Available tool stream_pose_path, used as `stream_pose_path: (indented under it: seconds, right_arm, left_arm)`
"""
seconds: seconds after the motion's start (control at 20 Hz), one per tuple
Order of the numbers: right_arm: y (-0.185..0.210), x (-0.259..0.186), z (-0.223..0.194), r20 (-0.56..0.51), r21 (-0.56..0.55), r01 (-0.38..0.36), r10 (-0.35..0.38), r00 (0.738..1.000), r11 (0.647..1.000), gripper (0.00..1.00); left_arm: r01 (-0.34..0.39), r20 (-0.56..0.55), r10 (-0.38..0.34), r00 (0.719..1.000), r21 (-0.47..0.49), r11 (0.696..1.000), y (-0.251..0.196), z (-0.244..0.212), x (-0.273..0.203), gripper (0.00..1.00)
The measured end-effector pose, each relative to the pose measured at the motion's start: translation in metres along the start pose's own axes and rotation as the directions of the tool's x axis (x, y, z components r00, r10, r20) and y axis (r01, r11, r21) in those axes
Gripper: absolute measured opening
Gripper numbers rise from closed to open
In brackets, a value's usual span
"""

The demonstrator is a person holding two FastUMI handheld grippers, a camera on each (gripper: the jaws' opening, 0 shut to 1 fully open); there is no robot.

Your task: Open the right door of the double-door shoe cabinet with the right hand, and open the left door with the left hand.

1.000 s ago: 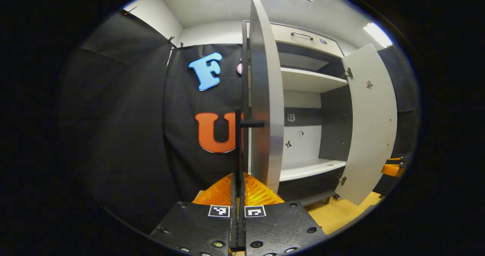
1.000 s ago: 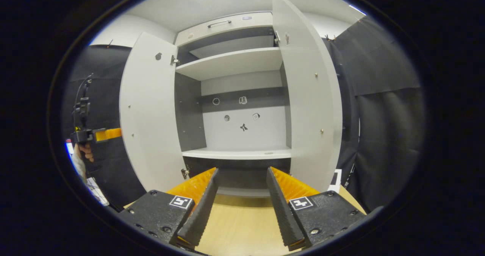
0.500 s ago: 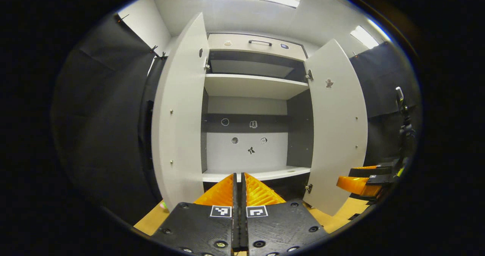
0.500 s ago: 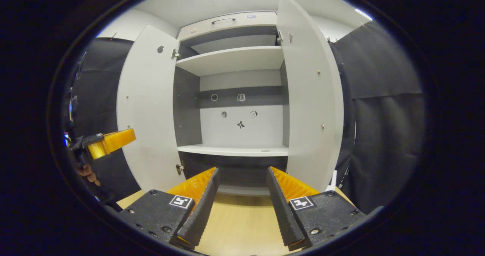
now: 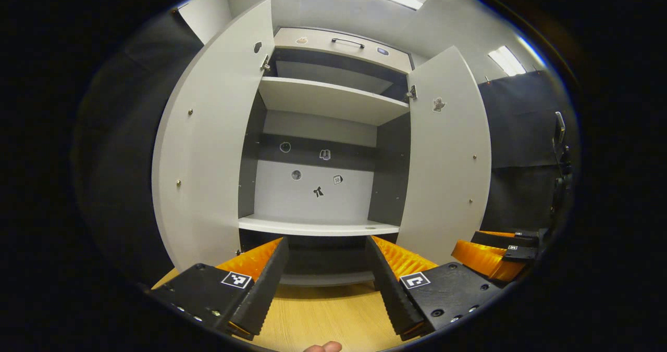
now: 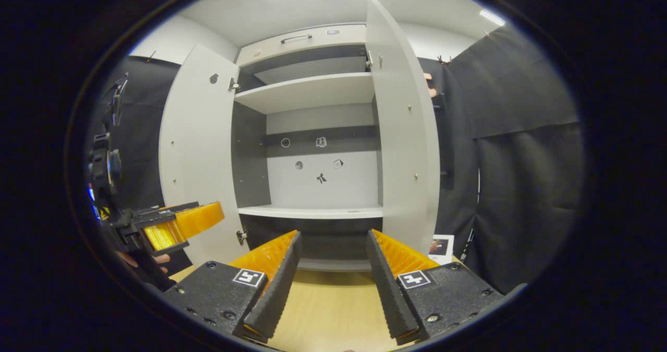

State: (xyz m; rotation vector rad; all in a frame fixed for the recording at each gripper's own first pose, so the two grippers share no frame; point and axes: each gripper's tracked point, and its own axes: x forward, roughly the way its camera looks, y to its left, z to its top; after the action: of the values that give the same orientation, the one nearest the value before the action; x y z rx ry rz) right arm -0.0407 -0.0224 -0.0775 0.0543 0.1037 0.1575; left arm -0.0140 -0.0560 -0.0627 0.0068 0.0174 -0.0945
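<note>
Both doors stood open and I had both grippers free in front of the shoe cabinet.

Nearest, in the left gripper view, my left gripper [image 5: 325, 281] had its jaws spread wide with nothing between them, over the wooden floor [image 5: 323, 321]; a fingertip [image 5: 323, 347] poked in at the bottom edge. In the right gripper view, my right gripper [image 6: 333, 279] was likewise spread and holding nothing. Off to that view's left, the left gripper hung just beside the left door [image 6: 195, 154], apart from it, with a hand [image 6: 151, 259] under it. Further on, the left door [image 5: 208, 149] and the right door [image 5: 445, 159] were swung outward. Behind them the shoe cabinet [image 5: 318, 185] showed a lower shelf [image 5: 312, 227], an upper shelf [image 5: 328, 99] and small stickers [image 5: 315, 177] on its back panel. Up top, a drawer [image 5: 338, 45] with a dark handle.
</note>
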Motion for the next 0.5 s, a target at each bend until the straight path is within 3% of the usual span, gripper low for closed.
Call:
stream_pose_path:
  seconds: [0.25, 0.3, 0.5]
  right_arm:
    - [-0.002, -0.001, 0.003, 0.014, 0.007, 0.005, -0.005, 1.0, 1.0, 0.78]
    - [-0.001, -0.001, 0.003, 0.017, 0.009, 0.003, -0.003, 1.0, 1.0, 0.82]
    - [0.005, 0.0, 0.003, 0.021, -0.001, -0.002, 0.002, 1.0, 1.0, 0.78]
  left_arm:
    - [-0.06, -0.006, 0.06, 0.998, 0.023, 0.998, 0.013, -0.004, -0.006, 0.87]
    - [-0.072, -0.004, 0.072, 0.997, 0.02, 0.997, 0.017, -0.003, -0.007, 0.87]
    - [-0.103, 0.006, 0.103, 0.995, 0.014, 0.995, 0.029, 0.0, -0.011, 0.87]
